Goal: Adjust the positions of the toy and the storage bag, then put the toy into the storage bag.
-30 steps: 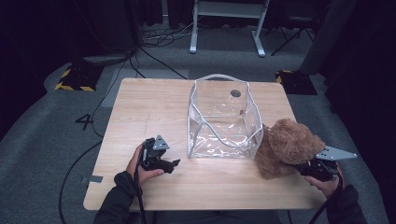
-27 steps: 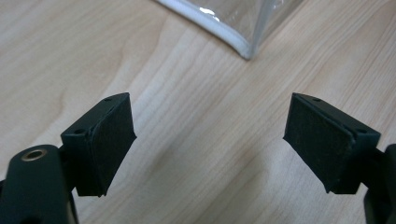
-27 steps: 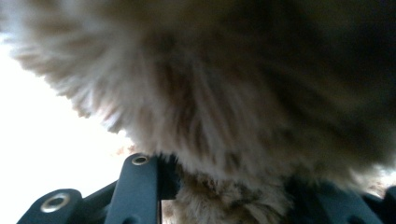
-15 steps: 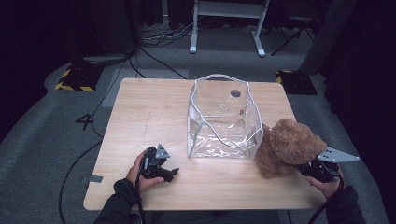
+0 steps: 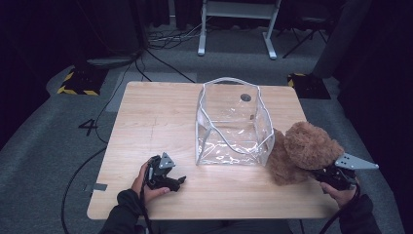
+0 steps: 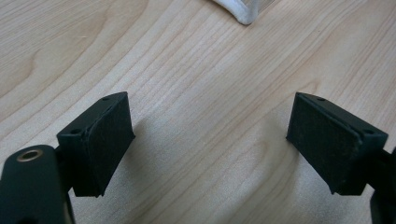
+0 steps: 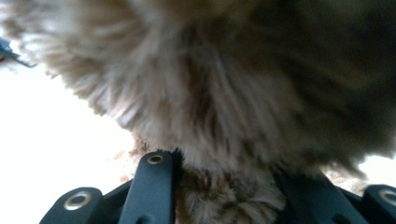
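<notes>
The wooden table (image 5: 160, 117) is kept bare around the clear bag (image 5: 233, 122), stood open-mouthed for loading just left of the right claw (image 5: 319, 174), which is clamped on the brown plush toy (image 5: 302, 151), while the left claw (image 5: 176, 182) is rested wide open, empty, nearby.

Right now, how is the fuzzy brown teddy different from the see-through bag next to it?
The teddy is brown, furry and solid; the bag is clear plastic with white edges, and you can see the table through it. The bag stands open with nothing in it and untouched, while the right tool is shut on the teddy's fur. The bag looks bigger. Both rest on the table, side by side.
</notes>
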A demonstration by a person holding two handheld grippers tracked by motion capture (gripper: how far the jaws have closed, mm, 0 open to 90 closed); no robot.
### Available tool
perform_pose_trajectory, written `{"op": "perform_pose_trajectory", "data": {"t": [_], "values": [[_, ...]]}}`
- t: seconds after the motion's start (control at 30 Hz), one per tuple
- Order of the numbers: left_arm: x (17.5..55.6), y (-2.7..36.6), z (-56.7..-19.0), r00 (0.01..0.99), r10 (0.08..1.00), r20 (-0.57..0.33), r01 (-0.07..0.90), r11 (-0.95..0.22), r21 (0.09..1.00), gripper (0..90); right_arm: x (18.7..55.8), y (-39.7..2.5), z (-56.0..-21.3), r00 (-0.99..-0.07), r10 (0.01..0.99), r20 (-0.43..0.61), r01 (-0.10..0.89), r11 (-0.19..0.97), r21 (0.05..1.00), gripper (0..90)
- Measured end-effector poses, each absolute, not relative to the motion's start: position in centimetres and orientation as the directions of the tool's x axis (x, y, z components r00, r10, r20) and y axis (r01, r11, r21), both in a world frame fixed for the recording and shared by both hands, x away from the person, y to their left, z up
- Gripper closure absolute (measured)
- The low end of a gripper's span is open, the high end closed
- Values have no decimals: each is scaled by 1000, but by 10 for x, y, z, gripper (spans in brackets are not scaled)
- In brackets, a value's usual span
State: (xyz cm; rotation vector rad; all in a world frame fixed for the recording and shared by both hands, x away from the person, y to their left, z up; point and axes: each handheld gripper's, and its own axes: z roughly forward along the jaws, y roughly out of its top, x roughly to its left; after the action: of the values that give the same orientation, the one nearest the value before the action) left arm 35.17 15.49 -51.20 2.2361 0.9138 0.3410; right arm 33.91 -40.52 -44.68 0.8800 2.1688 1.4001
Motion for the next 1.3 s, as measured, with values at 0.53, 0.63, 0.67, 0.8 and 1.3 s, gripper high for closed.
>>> {"op": "perform_pose_trajectory", "data": {"t": [0.53,0.63,0.67,0.8,1.3], "values": [[352,155,-512,721,693,-15,512,-518,685,144,338,-414,-434,-659,752,-14,241,229,943,707],[352,155,-512,721,693,-15,512,-518,685,144,339,-414,-433,-661,751,-13,236,224,946,709],[352,155,-512,721,693,-15,512,-518,685,144,339,-414,-432,-660,751,-14,233,222,947,709],[352,155,-512,720,693,-15,513,-518,685,144,340,-416,-431,-658,753,-15,226,215,950,710],[353,154,-512,720,694,-14,512,-518,686,144,348,-417,-416,-633,774,-19,188,178,966,710]]}}
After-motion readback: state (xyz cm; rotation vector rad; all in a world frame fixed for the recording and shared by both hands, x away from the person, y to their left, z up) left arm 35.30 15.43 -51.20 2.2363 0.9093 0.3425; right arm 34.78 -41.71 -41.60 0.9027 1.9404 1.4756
